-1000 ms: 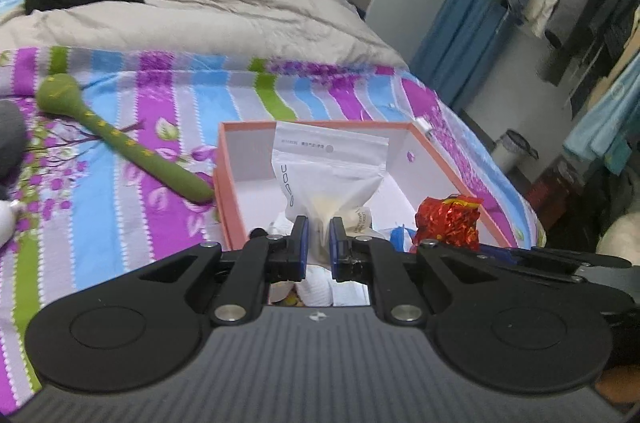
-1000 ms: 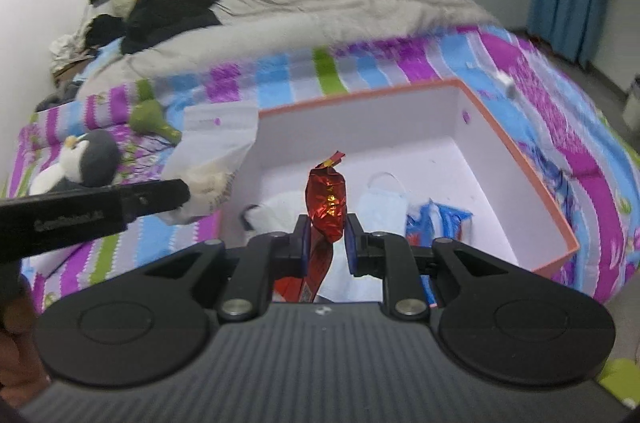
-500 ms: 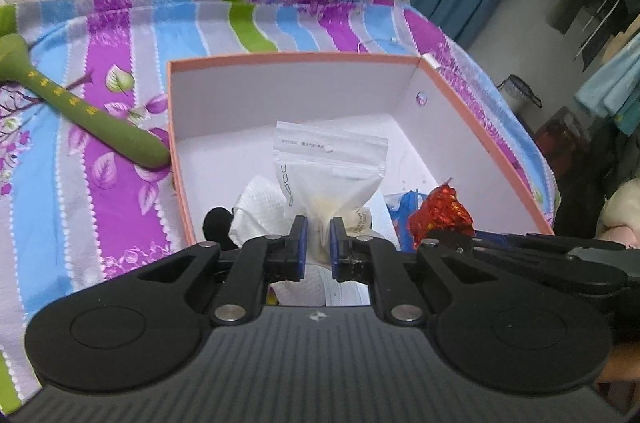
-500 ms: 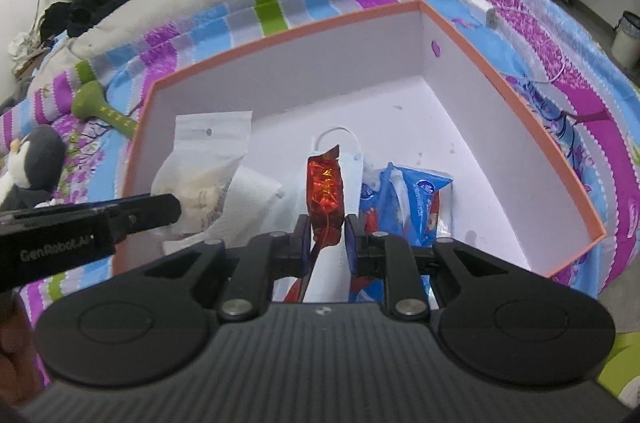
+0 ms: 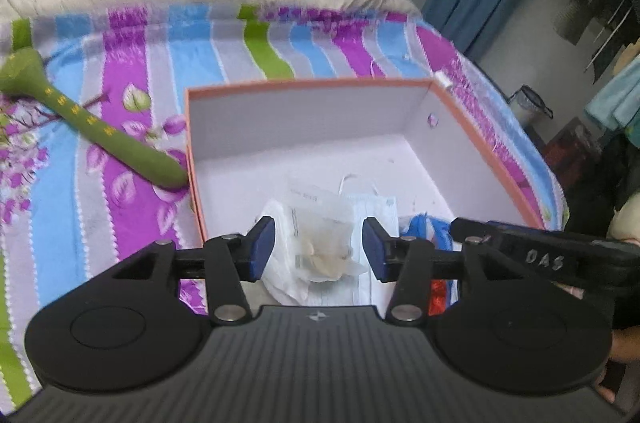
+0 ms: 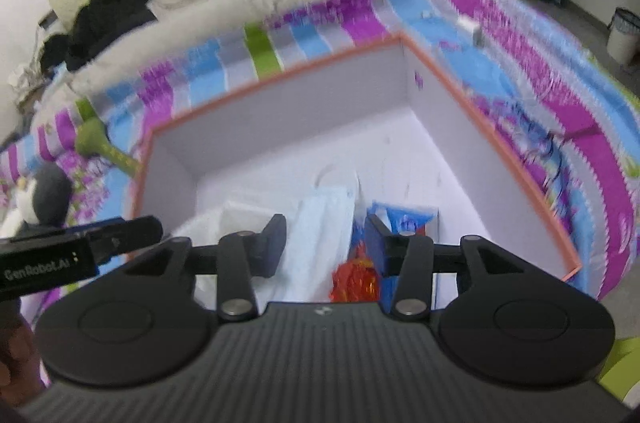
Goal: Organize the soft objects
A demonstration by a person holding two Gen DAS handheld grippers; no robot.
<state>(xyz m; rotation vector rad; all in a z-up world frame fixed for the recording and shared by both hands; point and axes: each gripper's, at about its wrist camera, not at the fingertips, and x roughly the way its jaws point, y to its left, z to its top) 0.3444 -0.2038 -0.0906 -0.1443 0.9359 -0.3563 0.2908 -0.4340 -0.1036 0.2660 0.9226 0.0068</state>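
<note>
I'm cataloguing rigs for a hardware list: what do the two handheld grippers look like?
Both match: the left gripper and right gripper have matte black ribbed bodies, round side discs, silver pivot pins and blue pads. White "GenRobot.AI" lettering marks the left one's side. No cables visible.

The jaws of the left gripper [image 5: 319,249], clamped on the clear plastic pouch [image 5: 320,235] a second ago, have just been opened, and the pouch has been dropped flat among the items in the orange-rimmed box [image 5: 304,85]. The jaws of the right gripper [image 6: 326,245] have likewise just been opened, and the red foil packet [image 6: 355,281], previously pinched upright, has been released and lies crumpled low in the box.
</note>
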